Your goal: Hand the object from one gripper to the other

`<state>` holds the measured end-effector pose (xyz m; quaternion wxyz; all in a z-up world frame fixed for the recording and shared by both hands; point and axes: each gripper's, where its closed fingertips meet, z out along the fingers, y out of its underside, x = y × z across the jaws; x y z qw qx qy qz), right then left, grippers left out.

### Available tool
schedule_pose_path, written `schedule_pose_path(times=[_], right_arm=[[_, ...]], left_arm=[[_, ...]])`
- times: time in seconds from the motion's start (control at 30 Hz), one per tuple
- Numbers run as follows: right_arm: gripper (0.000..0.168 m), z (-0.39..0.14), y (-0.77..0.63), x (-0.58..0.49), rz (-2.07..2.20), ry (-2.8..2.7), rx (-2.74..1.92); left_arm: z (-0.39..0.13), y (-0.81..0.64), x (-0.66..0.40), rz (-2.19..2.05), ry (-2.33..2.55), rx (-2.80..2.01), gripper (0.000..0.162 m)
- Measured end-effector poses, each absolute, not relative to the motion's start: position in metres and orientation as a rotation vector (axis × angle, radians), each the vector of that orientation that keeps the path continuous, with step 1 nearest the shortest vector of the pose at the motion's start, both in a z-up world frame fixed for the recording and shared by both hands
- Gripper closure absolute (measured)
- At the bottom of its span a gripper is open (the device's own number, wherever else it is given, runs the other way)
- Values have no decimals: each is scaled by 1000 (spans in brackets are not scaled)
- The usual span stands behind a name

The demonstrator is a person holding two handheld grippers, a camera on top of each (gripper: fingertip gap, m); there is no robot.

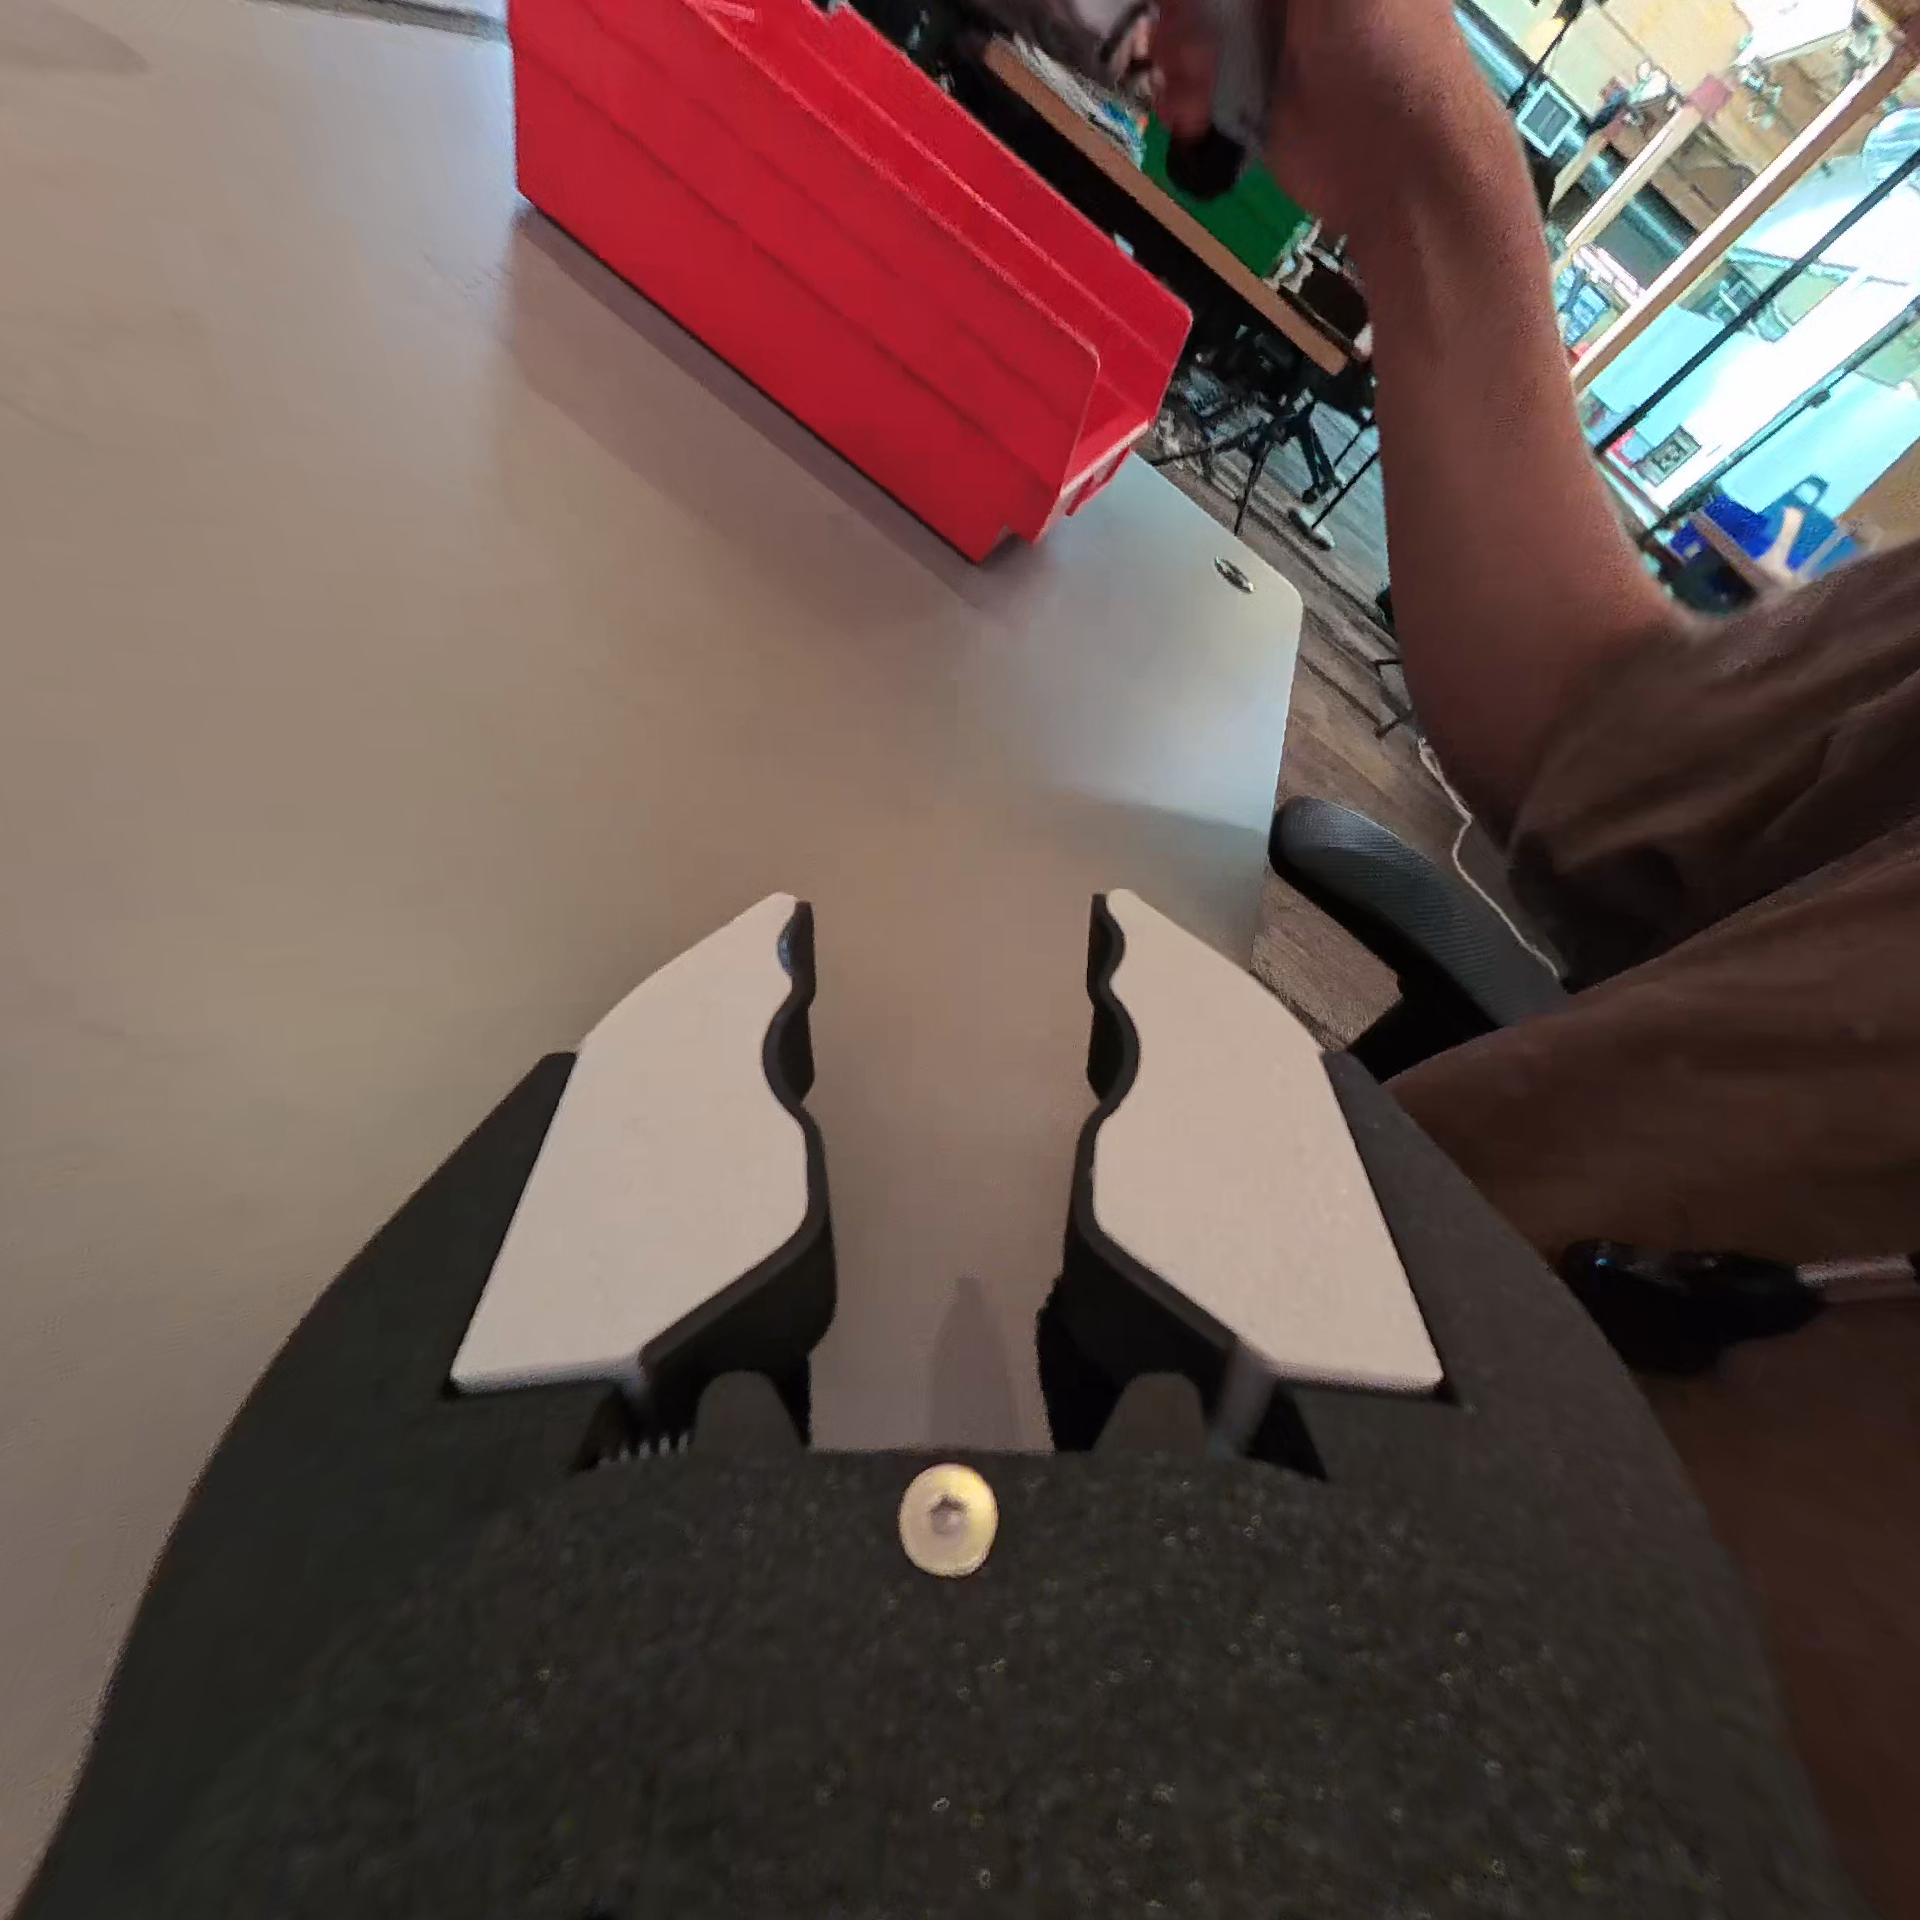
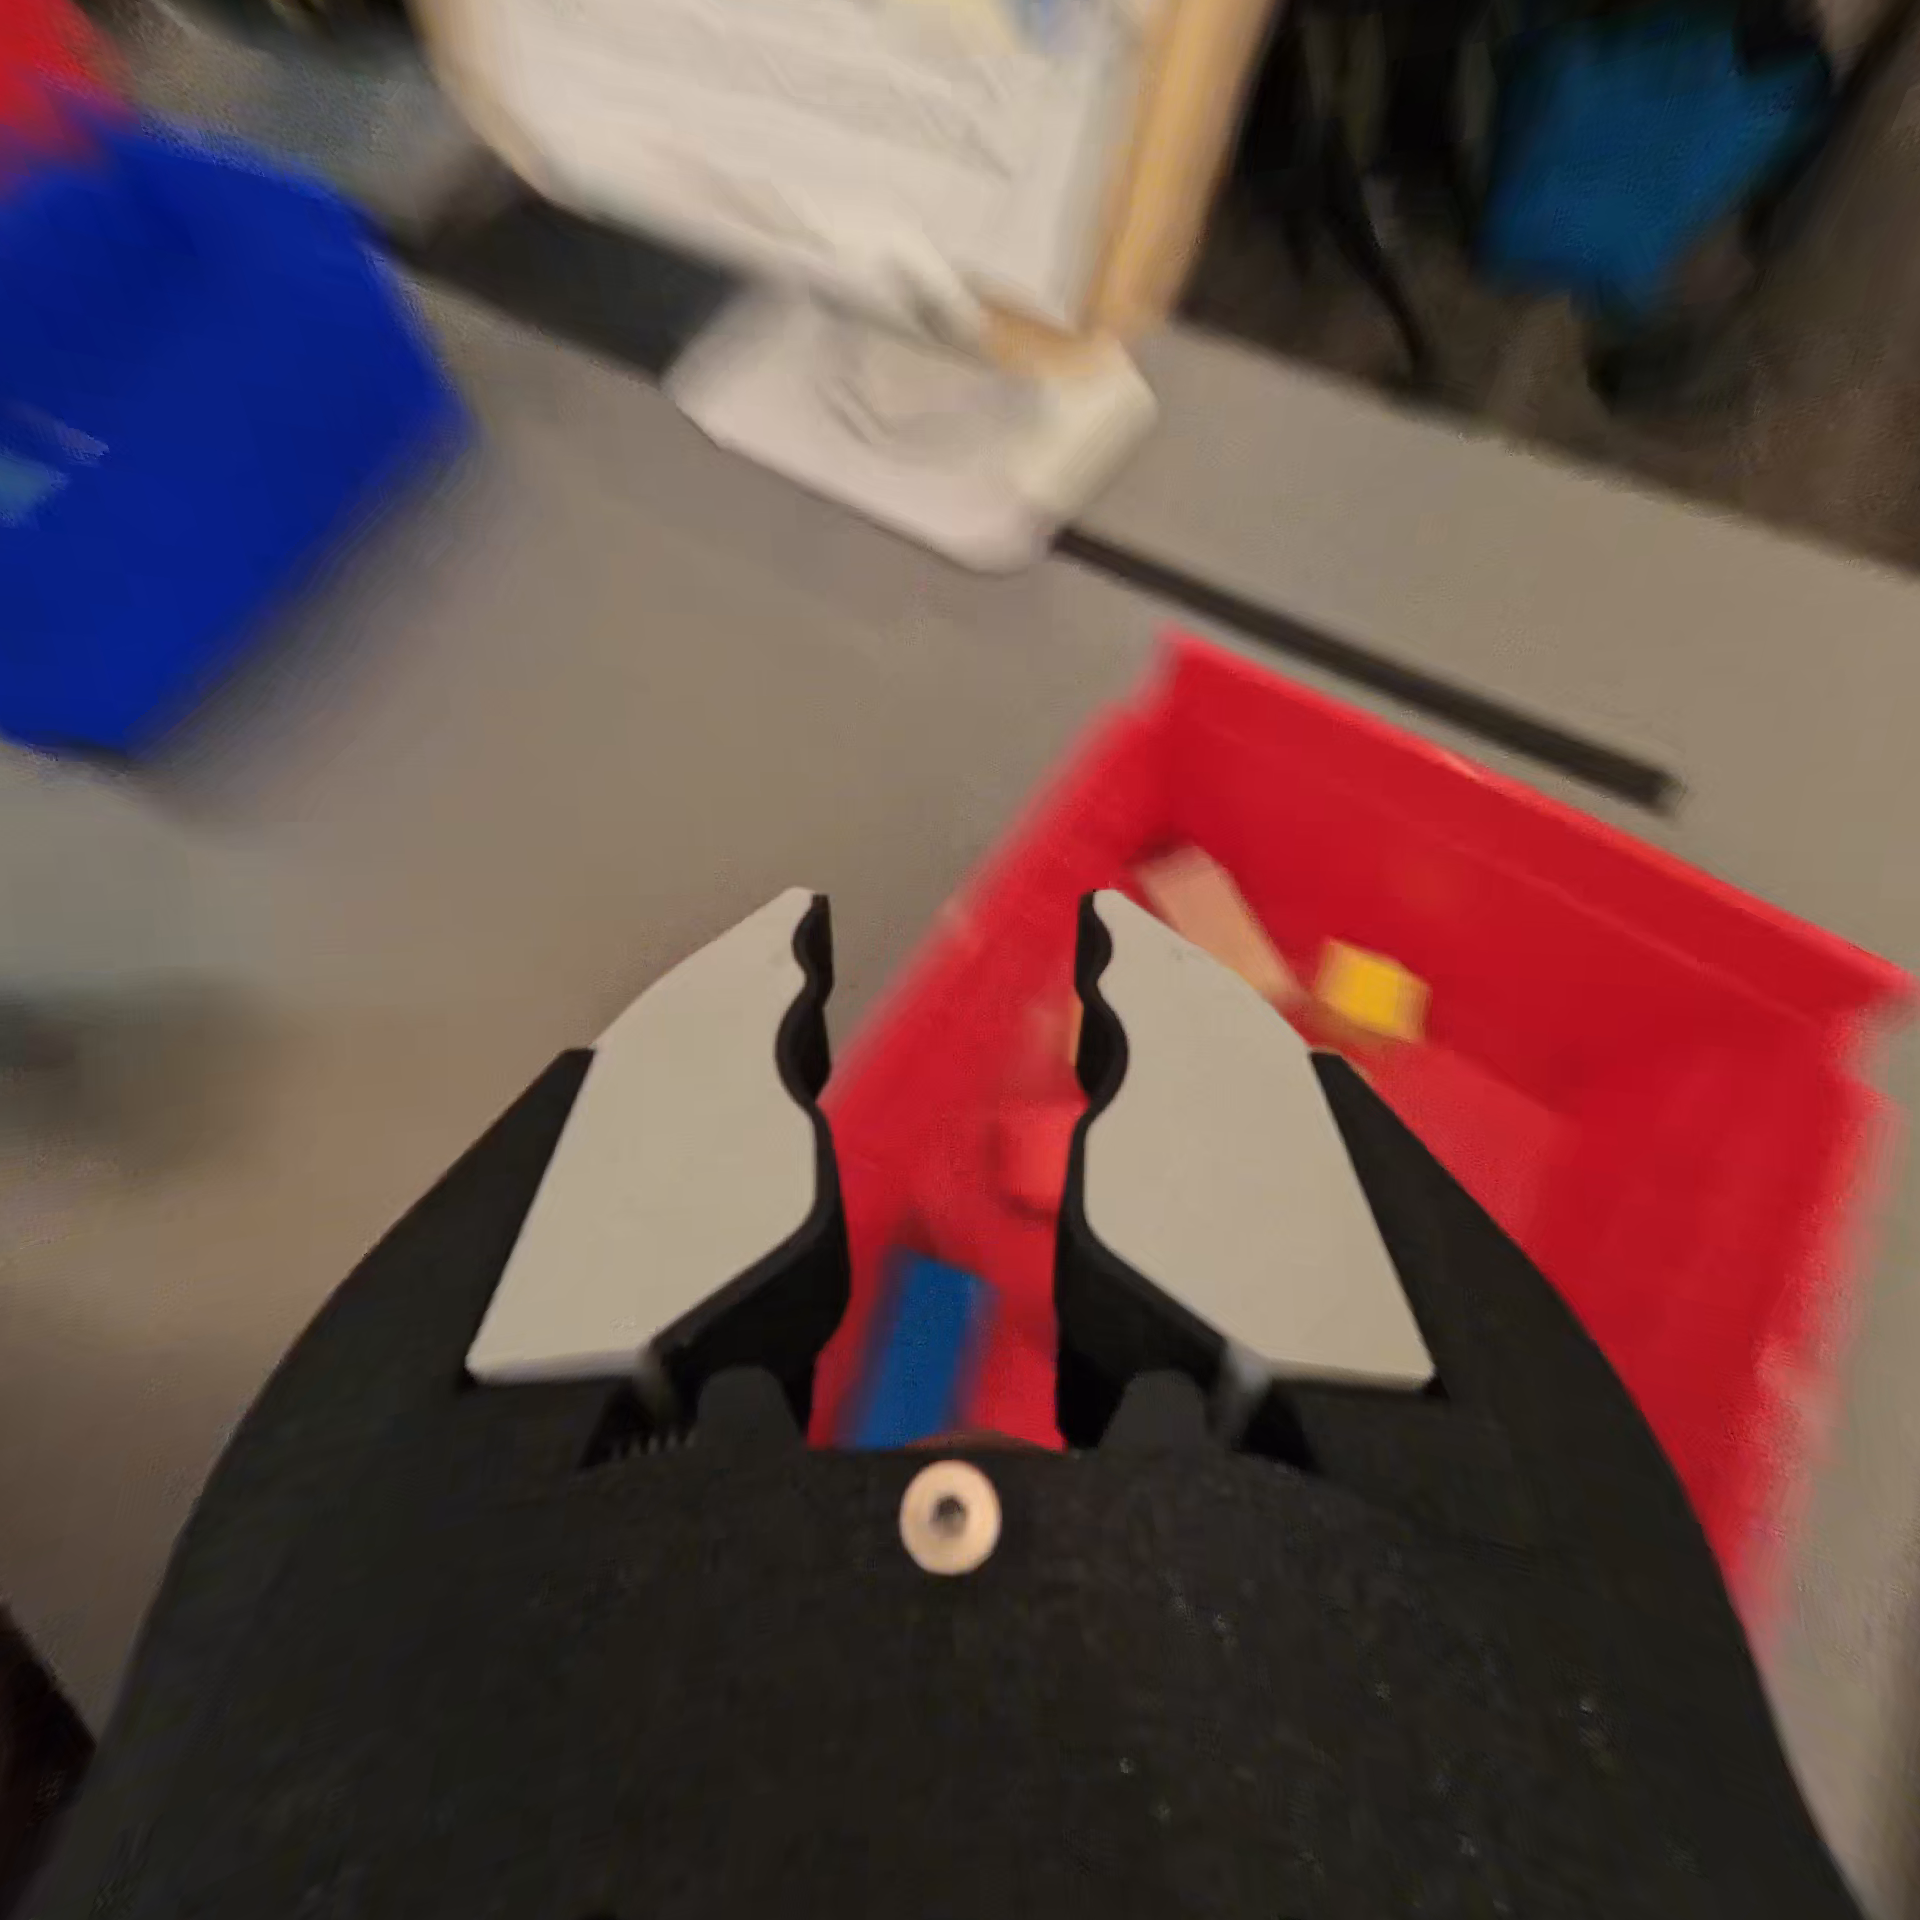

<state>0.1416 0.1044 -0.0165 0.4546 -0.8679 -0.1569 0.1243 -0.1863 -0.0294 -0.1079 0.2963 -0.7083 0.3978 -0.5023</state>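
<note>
Inside the red bin [image 2: 1558,1143], we note a blurred blue block [image 2: 920,1351], long axis running near-to-far; our left gripper [image 1: 951,935] and right gripper [image 2: 954,935] gape empty.

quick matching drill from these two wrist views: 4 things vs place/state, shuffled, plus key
Things:
1. left gripper
2. right gripper
3. small yellow block
4. blue plastic bin

Place or state:
A. lies inside the red plastic bin
B. jaws open, over the bare grey tabletop, empty
C. stands on the table, far left in the right wrist view
D. jaws open, above the red bin's inside, empty

Pairs: 1-B, 2-D, 3-A, 4-C
</note>
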Motion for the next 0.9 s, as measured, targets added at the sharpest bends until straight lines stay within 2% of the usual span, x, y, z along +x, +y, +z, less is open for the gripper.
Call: schedule_pose_path(times=[0.1, 0.23, 0.33, 0.4, 0.5, 0.73, 0.9], right_arm=[[121, -7, 65, 29, 550, -499, -1850], [120, -59, 39, -68, 559, -539, -1721], [118, -85, 29, -107, 612, -533, -1716], [112, -89, 24, -118, 639, -575, -1718], [112, -92, 23, -115, 569, -630, -1714], [112, -94, 12, -112, 732, -553, -1725], [112, -108, 9, -114, 679, -630, -1767]], left_arm=[[-89, -15, -207, -1265, 1021, -1896, 110], [-69, 20, -256, -1040, 962, -1987, 108], [-73, 66, -308, -721, 822, -2188, 108], [-85, 97, -342, -532, 676, -2365, 107], [-110, 136, -378, -379, 427, -2630, 108], [-140, 220, -417, -95, 144, -2761, 106], [-160, 239, -431, 40, 61, -2838, 105]])
